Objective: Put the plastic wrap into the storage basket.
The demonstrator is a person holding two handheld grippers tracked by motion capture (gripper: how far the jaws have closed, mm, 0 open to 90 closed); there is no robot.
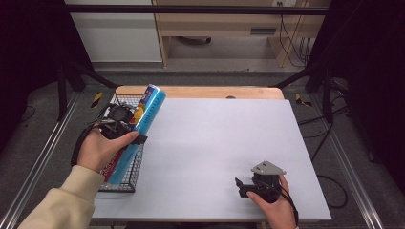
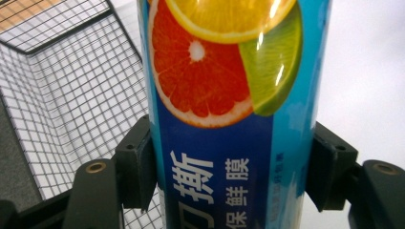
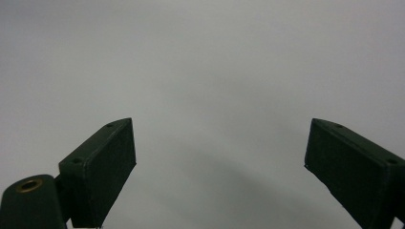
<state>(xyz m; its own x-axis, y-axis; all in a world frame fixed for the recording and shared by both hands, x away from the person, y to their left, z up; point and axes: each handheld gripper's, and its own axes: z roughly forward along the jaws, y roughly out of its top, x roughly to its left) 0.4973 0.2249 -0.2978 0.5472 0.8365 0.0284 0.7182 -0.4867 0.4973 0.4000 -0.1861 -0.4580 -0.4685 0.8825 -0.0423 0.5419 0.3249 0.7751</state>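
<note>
1. Your left gripper (image 1: 125, 128) sits at the left edge of the worktop (image 1: 215, 143), over the wire basket (image 1: 125, 177). Its fingers (image 2: 136, 164) are clamped on a long blue box (image 1: 137, 129), one on each side.
2. The blue box is tilted — its upper end points away from you toward the far left corner of the worktop, and its lower end dips into the wire basket. In the left gripper view the box (image 2: 229, 119) carries a picture of an orange slice and a lime wedge, with white lettering below.
3. The wire basket stands along the left side of the worktop; its black mesh (image 2: 71, 95) appears behind the box in the left gripper view.
4. Your right gripper (image 1: 250, 186) rests low over the near right part of the worktop, well apart from the box and the basket. A grey three-cornered plate tops it.
5. In the right gripper view your right fingers (image 3: 102, 167) stand wide apart — nothing lies between them, and the pale worktop (image 3: 215, 71) lies beyond.
</note>
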